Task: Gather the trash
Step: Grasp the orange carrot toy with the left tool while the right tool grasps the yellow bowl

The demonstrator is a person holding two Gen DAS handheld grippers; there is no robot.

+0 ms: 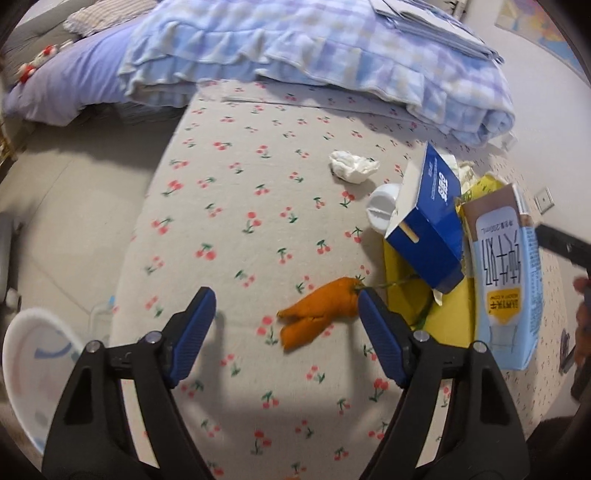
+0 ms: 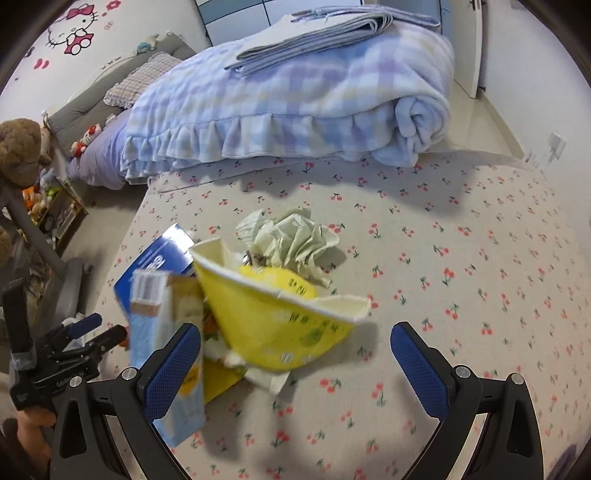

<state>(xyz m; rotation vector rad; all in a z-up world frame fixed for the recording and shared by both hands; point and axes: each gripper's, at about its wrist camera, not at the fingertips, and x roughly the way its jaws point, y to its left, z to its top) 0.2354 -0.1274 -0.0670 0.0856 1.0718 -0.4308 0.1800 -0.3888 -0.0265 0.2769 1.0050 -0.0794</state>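
Trash lies on a cherry-print bed sheet (image 1: 240,177). In the left wrist view my left gripper (image 1: 286,306) is open and empty above the sheet, with an orange carrot-shaped piece (image 1: 319,310) between its fingers, close to the right one. Beyond are a crumpled white tissue (image 1: 352,166), a white cap (image 1: 382,210), a blue carton (image 1: 428,221), a light blue milk carton (image 1: 506,280) and yellow packaging (image 1: 454,310). In the right wrist view my right gripper (image 2: 295,341) is open and empty around a torn yellow paper bowl (image 2: 280,321). The milk carton (image 2: 173,354) leans by its left finger. Crumpled greenish paper (image 2: 295,236) lies behind.
A folded blue plaid blanket (image 2: 295,107) with grey folded sheets (image 2: 325,33) on top lies at the bed's far end. A white bin (image 1: 33,369) stands on the floor at left. Stuffed toys (image 2: 18,147) and clutter sit left of the bed.
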